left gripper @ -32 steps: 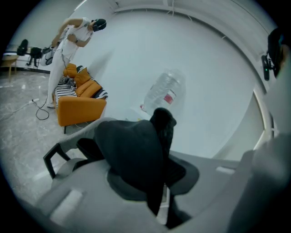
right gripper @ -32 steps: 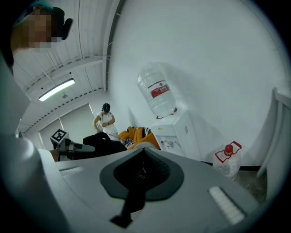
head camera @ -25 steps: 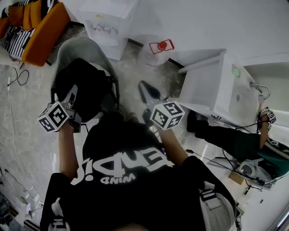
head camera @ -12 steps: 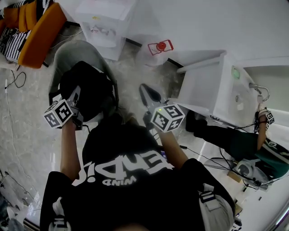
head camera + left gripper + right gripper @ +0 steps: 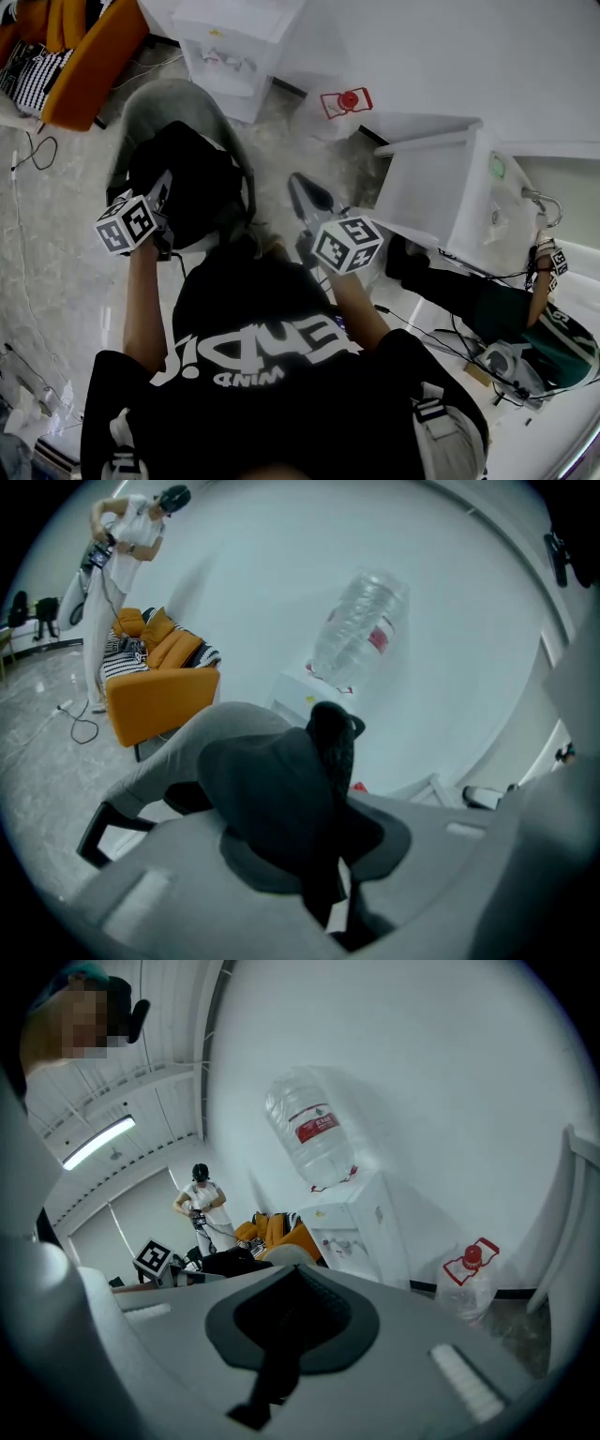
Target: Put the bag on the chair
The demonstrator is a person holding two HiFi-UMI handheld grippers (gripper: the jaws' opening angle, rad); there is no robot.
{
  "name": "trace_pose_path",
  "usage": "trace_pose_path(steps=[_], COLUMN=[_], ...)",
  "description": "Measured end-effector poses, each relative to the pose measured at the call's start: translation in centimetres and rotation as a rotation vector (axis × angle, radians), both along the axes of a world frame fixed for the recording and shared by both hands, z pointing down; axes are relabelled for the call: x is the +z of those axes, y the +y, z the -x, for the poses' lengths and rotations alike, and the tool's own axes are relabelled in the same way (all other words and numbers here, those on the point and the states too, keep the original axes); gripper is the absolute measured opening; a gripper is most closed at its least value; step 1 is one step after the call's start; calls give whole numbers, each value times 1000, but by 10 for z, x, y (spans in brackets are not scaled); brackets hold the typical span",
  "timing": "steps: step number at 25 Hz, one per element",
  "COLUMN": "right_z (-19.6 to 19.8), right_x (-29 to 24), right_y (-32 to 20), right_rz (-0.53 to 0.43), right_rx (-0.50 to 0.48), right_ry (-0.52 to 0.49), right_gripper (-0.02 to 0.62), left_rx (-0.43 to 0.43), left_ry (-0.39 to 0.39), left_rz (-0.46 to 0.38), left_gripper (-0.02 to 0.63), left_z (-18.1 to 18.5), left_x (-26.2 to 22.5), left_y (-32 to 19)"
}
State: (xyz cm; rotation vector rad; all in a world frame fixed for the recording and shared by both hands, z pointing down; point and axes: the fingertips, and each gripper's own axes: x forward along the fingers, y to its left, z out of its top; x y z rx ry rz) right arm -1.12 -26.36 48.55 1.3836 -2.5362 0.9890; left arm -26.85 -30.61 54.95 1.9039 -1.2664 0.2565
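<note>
Black bag point(image 5: 192, 178) over grey chair point(image 5: 178, 98), in jaws of left gripper point(image 5: 165, 187); right gripper point(image 5: 300, 186) jaws together, empty.

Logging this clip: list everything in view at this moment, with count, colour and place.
bag: one, black, over the chair, held by the left gripper.
chair: one, grey, under the bag.
sofa: one, orange, far left.
water dispenser: one, white, against the wall.
jug: one, clear with red cap, on the floor beside the dispenser.
cabinet: one, white, right of the jug.
person in white: one, standing near the sofa.
left gripper: jaws shut on the bag.
right gripper: jaws shut, empty.
</note>
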Motion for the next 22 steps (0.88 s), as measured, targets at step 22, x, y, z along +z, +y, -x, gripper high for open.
trace_pose_path(steps=[22], right_z=[18], right_x=[21], right_y=[-10], right_rz=[56], right_rx=[-35], right_ry=[19], right_gripper=[2], left_rx=[-44], left_ry=[22], left_rz=[120], left_gripper=[84], left_z=[23], left_x=[73], left_y=[13])
